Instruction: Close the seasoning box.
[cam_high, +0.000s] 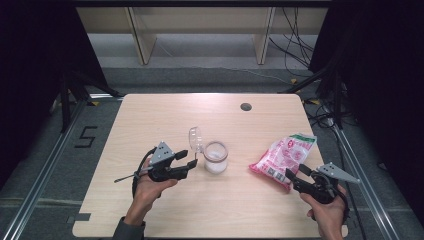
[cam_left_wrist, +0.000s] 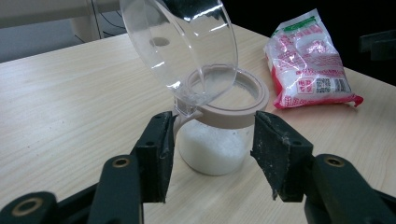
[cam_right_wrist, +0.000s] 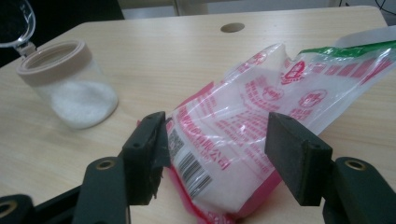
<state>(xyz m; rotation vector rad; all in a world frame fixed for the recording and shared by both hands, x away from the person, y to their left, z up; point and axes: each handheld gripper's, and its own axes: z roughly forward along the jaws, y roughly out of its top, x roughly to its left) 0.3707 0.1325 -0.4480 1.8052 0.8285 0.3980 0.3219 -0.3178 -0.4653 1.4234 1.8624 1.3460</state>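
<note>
Clear jar upright near the middle of the tabletop, partly filled with white granules, beige collar open and the transparent hinged lid tipped back and up, probably so the mouth stays free for filling. Left gripper low on the tabletop just beside the jar, jaws spread to either side of the glass body and apart from it as far as the left gripper view tells, gripping nothing; seemingly placed to steady the jar or to handle its lid. Pink and white plastic bag flat on the tabletop well to the right of the jar, green strip at its far end. Right gripper at the bag's near corner, jaws spread around that end, not yet pinching it; likely lined up to lift the bag for a pour.
</note>
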